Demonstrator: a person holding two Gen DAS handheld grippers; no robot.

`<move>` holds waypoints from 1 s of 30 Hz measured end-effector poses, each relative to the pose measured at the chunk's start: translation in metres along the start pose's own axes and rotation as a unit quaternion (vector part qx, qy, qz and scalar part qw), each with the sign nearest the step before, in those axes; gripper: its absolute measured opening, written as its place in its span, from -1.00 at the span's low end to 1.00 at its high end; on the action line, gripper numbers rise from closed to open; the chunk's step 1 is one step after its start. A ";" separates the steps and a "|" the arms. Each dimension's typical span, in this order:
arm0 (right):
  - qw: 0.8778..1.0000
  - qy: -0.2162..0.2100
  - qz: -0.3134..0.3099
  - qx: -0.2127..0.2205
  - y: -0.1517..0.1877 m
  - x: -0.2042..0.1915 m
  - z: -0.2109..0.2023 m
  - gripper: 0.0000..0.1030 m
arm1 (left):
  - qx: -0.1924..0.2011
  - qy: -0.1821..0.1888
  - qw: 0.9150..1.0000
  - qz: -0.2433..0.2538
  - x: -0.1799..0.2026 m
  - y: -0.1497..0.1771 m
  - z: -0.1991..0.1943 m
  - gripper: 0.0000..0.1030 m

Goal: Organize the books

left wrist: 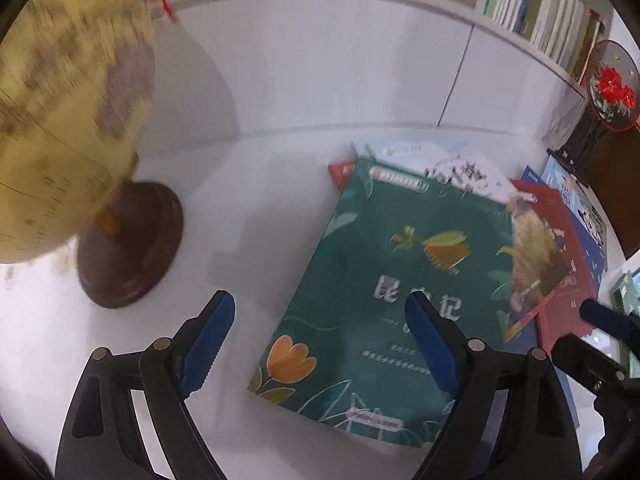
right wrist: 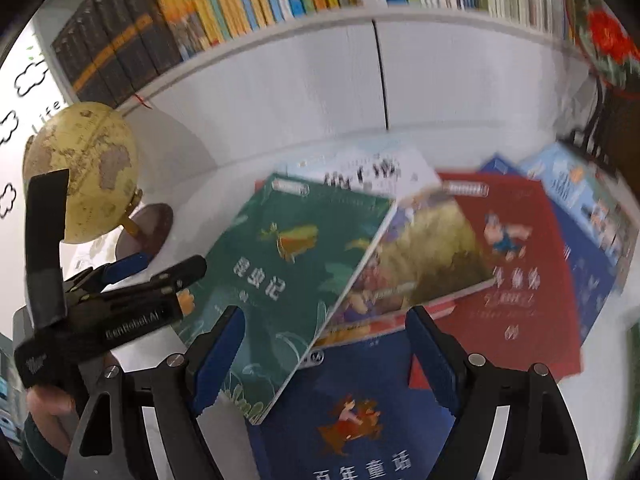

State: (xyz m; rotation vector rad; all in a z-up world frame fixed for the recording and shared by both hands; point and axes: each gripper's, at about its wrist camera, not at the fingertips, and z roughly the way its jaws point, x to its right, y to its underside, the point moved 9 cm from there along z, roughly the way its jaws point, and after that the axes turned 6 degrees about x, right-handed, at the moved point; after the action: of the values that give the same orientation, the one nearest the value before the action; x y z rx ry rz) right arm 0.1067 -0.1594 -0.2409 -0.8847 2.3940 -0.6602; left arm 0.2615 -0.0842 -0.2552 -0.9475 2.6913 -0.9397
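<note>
- Left wrist view: the left tongs (left wrist: 320, 340) point down at a white table (left wrist: 260, 208), their blue-padded jaws spread wide with nothing pinched between them.
- The right-hand pad overlaps a green book (left wrist: 392, 288) with an orange flower and an insect on its cover; whether it touches the cover cannot be told. The other pad hangs over bare table.
- The green book lies flat on top of a loose pile of books at the right of the table. A yellow-and-purple illustrated book (left wrist: 536, 264) overlaps its right edge, and a red book (left wrist: 568, 240) lies under that one.
- A yellow globe (left wrist: 68, 112) on a round brown base (left wrist: 136, 248) stands at the left, blurred.
- Behind the table, a white bookshelf (left wrist: 360, 52) carries a row of upright books.
- Right wrist view: the right tongs (right wrist: 326, 356) are also spread, holding nothing, and hang above the pile.
- Between their pads show the green book's (right wrist: 288, 264) lower corner, the illustrated book (right wrist: 416, 256) tilted across it, and a dark blue book (right wrist: 360, 400) with white characters lying lowest.
- The red book (right wrist: 512, 264) lies to the right.
- The left tongs (right wrist: 156, 272) enter from the left edge, near the globe (right wrist: 88, 168).
</note>
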 end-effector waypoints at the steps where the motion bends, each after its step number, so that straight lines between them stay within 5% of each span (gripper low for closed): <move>1: 1.000 -0.004 0.009 -0.005 0.003 0.001 0.003 0.44 | -0.010 0.010 1.000 -0.005 -0.004 0.001 0.006 0.67; 6: 0.999 -0.013 0.026 -0.033 0.018 0.000 0.019 0.25 | -0.031 0.024 0.999 -0.032 -0.015 0.004 0.028 0.66; 19: 0.995 -0.053 0.061 -0.052 0.044 -0.003 0.039 0.23 | -0.039 0.068 0.997 -0.026 -0.004 0.001 0.049 0.64; 25: 0.994 -0.072 0.066 -0.044 0.040 -0.012 0.044 0.18 | -0.038 0.097 0.995 -0.003 0.017 0.000 0.049 0.37; 30: 0.992 -0.094 0.068 -0.048 0.042 -0.022 0.047 0.00 | -0.029 0.077 0.996 0.013 0.023 0.002 0.048 0.29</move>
State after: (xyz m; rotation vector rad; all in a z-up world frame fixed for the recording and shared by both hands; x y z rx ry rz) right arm 0.1307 -0.1280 -0.2950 -0.7782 2.3067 -0.3948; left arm 0.2572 -0.1214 -0.2925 -0.8813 2.8663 -0.9736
